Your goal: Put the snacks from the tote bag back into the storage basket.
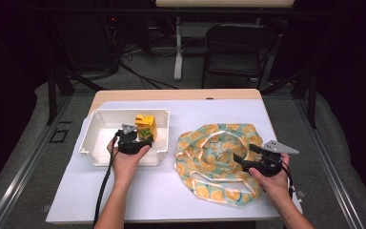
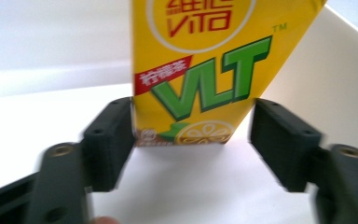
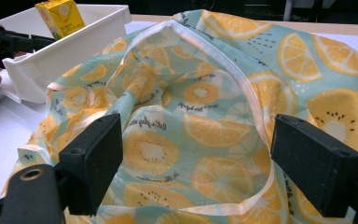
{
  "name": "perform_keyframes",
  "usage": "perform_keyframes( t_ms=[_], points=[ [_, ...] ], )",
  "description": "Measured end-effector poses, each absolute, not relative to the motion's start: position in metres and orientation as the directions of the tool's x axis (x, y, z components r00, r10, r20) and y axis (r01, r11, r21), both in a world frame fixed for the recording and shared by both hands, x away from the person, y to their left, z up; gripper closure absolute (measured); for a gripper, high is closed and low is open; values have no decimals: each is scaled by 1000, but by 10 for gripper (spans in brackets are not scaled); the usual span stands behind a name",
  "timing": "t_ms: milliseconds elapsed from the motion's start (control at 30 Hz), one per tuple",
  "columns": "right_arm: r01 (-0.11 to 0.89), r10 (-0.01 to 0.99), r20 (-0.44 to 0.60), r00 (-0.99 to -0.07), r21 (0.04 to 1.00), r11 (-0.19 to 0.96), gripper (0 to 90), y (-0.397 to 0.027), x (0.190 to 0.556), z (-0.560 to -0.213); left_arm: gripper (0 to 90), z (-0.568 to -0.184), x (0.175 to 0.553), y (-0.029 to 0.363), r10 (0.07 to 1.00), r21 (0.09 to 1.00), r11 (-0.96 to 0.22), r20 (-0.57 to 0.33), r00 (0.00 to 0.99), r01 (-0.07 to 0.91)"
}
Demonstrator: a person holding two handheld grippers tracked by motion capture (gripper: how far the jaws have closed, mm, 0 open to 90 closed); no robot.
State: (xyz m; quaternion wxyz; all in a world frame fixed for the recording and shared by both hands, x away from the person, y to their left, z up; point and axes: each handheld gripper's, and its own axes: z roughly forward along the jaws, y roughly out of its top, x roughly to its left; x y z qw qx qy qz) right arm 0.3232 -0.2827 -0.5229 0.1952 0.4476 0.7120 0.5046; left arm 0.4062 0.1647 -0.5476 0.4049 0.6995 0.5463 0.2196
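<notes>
Yellow carton (image 2: 200, 70) upright inside white bin (image 1: 97, 138), toward bin's right wall. Left gripper (image 1: 132, 138) reaching over bin's near rim, jaws apart around carton base (one pad at carton's edge, other just clear, no firm pinch visible). Right gripper (image 1: 252, 160) well right of bin, jaws wide open over citrus-print fabric bag (image 3: 205, 121), empty.

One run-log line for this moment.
left gripper: open around drink carton in white bin | right gripper: open over fruit-print bag
</notes>
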Motion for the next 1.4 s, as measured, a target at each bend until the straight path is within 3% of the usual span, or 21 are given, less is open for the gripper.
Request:
perform_keyframes(
  t_ms=[67, 100, 300, 433, 733, 1267, 1400],
  points=[
    [443, 833, 172, -526, 892, 96, 164, -283, 323, -523, 421, -548, 402, 167, 943, 812, -85, -121, 309, 578],
    [442, 833, 170, -526, 892, 97, 164, -282, 323, -523, 541, -548, 401, 167, 936, 808, -90, -132, 328, 582],
    [440, 829, 161, -536, 891, 111, 164, -279, 323, -523, 900, -543, 402, 160, 914, 770, -103, -177, 365, 630],
    [443, 832, 161, -531, 890, 111, 165, -279, 323, -524, 900, -541, 410, 149, 918, 738, -191, -99, 384, 648],
    [442, 832, 163, -530, 890, 108, 165, -281, 323, -523, 900, -544, 425, 149, 913, 713, -157, -159, 376, 683],
    [440, 831, 164, -531, 892, 105, 166, -281, 323, -523, 900, -543, 448, 155, 950, 658, -139, -122, 286, 740],
    [438, 830, 164, -532, 893, 104, 166, -281, 323, -523, 900, -545, 451, 157, 951, 695, -127, -116, 285, 707]
  ],
)
